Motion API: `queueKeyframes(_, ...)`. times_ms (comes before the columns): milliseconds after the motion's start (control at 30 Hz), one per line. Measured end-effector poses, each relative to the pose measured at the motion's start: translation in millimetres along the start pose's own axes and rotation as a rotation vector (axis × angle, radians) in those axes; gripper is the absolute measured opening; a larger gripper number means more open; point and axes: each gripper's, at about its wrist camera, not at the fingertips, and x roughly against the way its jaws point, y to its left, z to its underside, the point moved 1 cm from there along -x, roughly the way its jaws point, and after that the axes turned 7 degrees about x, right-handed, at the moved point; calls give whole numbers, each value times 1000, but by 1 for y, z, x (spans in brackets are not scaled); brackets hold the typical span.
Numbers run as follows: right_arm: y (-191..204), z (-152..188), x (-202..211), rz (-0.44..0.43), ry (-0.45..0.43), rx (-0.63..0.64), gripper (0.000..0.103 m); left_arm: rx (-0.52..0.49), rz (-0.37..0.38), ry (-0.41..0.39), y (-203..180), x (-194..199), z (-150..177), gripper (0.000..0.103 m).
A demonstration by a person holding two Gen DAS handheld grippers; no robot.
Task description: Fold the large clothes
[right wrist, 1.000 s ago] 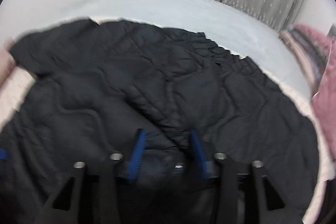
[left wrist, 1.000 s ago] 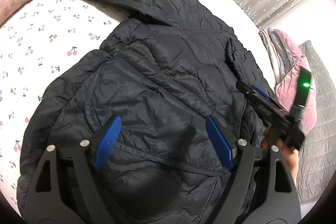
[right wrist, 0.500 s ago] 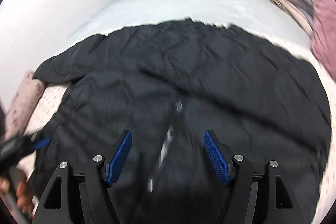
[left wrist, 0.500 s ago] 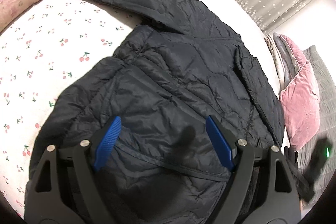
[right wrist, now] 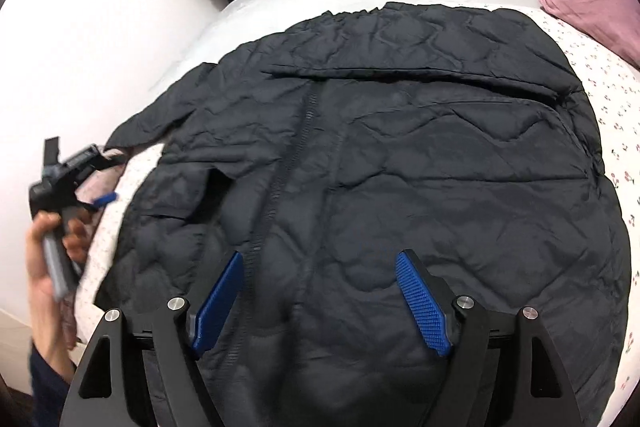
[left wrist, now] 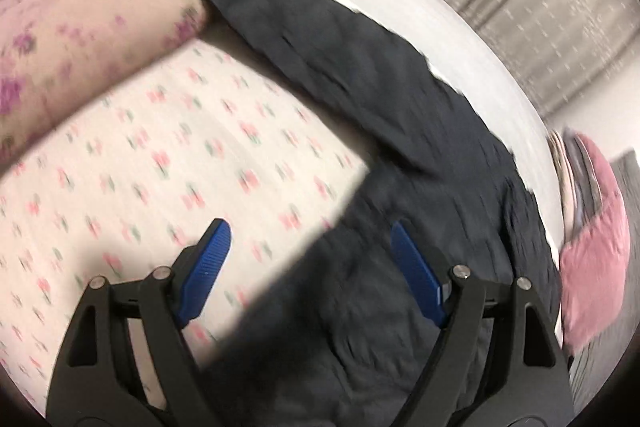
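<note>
Left wrist view is blurry; the black jacket point(left wrist: 360, 75) runs off at 5 o'clock. Both hand-held grippers, left point(left wrist: 310, 271) and right point(right wrist: 320, 301), are spread wide, holding nothing. No writing shows.

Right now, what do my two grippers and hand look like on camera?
Both the left gripper and right gripper have black skeletal frames with silver bolts and blue ribbed fingers. The bare left hand shows a dark navy sleeve cuff.

Soft, even room light, no glare. Very blurry in the left view, sharper in the right. Round, bent edges with dark corners
</note>
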Motion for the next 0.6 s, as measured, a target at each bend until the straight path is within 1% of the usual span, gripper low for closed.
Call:
queueKeyframes(100, -8, 1, 4, -16, -12, -26, 80, 15, -38, -27, 5, -7, -38, 83)
queueKeyframes(167, -12, 5, 8, 10, -19, -24, 80, 23, -78, -48, 9, -14, -66, 83)
queueKeyframes(200, -12, 5, 7, 24, -19, -20, 80, 27, -109, -59, 12, -20, -86, 83)
queueKeyframes(267, -14, 5, 6, 32, -13, -25, 80, 32, -156, -75, 16, -27, -112, 83)
queueKeyframes(300, -14, 5, 5, 28, -11, -30, 80, 40, -192, -90, 19, -31, -129, 83)
queueKeyframes(367, -14, 6, 4, 22, -13, -31, 80, 49, -252, -118, 26, -37, -151, 83)
queueKeyframes(433, -13, 7, 4, 26, -12, -24, 80, 50, -307, -142, 31, -46, -168, 83)
queueKeyframes(500, -12, 8, 3, 38, -12, -15, 80, 43, -354, -148, 36, -61, -181, 83)
queueKeyframes(600, -11, 9, -1, 56, -7, -6, 80, 7, -428, -186, 36, -79, -183, 83)
